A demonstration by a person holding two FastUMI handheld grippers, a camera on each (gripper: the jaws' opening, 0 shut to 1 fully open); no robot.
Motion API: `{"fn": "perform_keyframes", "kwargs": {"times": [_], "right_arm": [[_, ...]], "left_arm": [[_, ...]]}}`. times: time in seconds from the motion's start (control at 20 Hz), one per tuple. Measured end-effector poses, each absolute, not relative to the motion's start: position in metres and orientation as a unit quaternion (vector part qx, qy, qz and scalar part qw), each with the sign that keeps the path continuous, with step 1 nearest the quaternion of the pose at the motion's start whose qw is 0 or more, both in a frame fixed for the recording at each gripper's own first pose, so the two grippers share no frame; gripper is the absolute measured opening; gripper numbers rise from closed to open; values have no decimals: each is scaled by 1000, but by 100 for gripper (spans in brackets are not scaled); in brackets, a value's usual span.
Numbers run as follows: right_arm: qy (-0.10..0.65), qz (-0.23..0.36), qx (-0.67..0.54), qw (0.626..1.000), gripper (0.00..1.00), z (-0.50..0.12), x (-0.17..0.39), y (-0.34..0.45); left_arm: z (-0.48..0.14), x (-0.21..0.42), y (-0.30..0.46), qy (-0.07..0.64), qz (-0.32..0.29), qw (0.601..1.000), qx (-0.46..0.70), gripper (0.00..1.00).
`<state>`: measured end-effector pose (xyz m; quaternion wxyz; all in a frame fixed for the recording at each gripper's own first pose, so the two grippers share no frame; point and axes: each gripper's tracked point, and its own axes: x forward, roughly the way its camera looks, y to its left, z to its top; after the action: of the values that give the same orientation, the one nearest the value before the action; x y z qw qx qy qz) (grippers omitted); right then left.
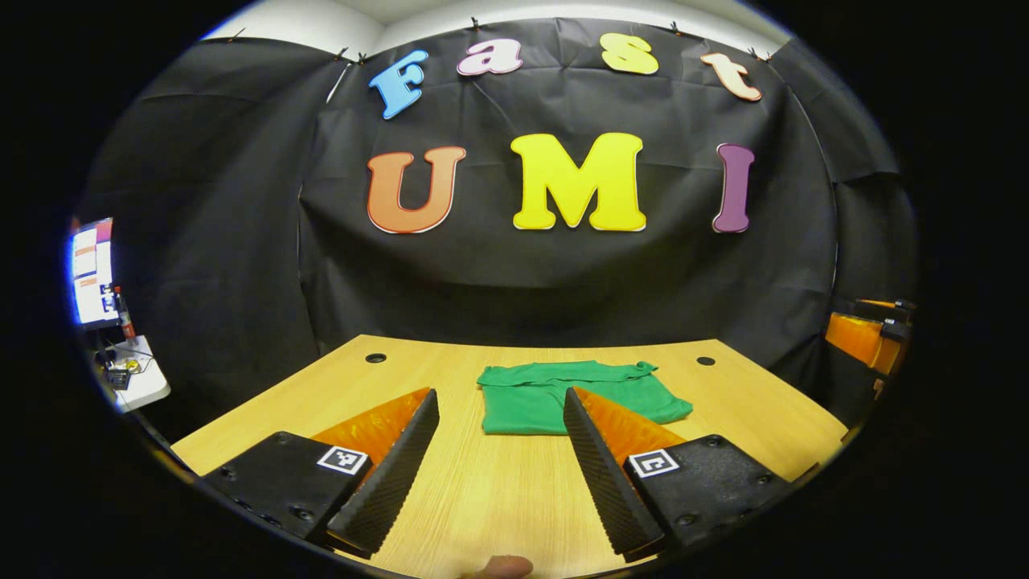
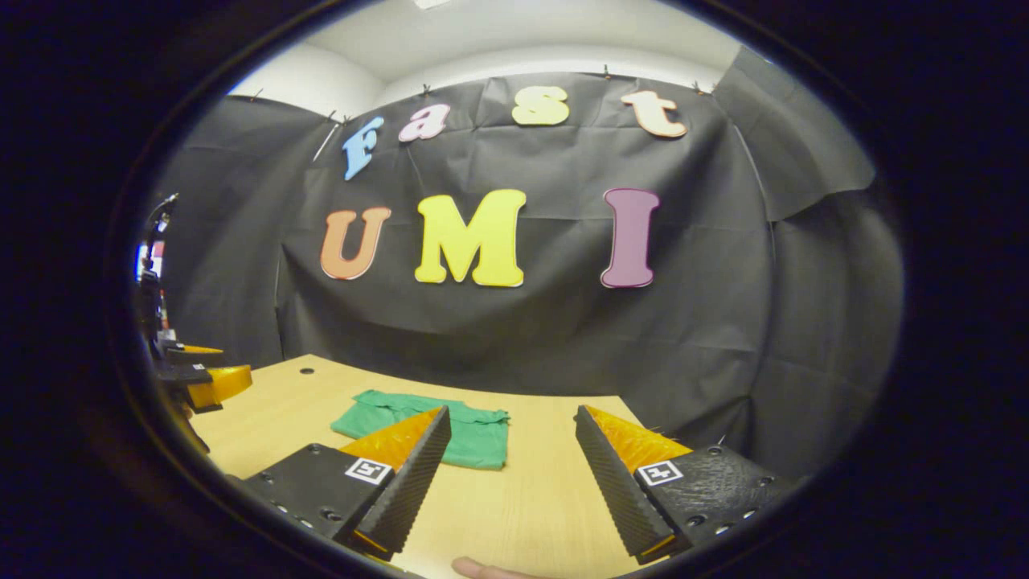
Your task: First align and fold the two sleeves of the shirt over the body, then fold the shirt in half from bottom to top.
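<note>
A green shirt (image 1: 555, 396) lies on the wooden table (image 1: 482, 490), gathered into a compact, roughly rectangular bundle with a corner sticking out to its right. My left gripper (image 1: 500, 394) hovers over the near side of the table, open, with nothing between its fingers; the shirt lies just beyond its tips. In the right gripper view the shirt (image 2: 470, 434) lies ahead and to the left. My right gripper (image 2: 512, 412) is open and holds nothing, its left finger overlapping the shirt in the picture. The left gripper (image 2: 201, 384) shows at the far left, above the table's edge.
Two round cable holes (image 1: 375, 358) (image 1: 706, 361) sit near the table's back corners. The right gripper (image 1: 872, 334) shows at the right edge. A lit screen (image 1: 92, 273) and a small white stand (image 1: 137, 378) are off to the left. A fingertip (image 2: 482, 569) shows at the bottom.
</note>
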<state>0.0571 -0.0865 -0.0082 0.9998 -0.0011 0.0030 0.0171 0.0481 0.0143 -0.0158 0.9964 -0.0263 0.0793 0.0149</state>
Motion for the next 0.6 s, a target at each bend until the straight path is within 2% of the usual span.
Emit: {"fn": "perform_keyframes", "kwargs": {"times": [0.05, 0.25, 0.35, 0.5, 0.6], "right_arm": [[4, 25, -4, 1000, 95, -14, 41, -87], [16, 21, -22, 999, 95, -46, -4, -99], [24, 32, -15, 999, 95, -62, -17, -95], [14, 7, -41, 999, 95, -75, -24, -114], [13, -3, -36, 999, 95, -81, -26, -120]], "left_arm": [[-13, 35, 6, 71, 8, 997, -33, 100], [-1, -7, -6, 42, 0, 999, -4, 100], [-11, -16, -7, 45, 6, 999, 9, 100], [-30, -22, -19, 47, -19, 999, -10, 100], [-49, -21, -23, 75, -33, 997, -13, 100]]}}
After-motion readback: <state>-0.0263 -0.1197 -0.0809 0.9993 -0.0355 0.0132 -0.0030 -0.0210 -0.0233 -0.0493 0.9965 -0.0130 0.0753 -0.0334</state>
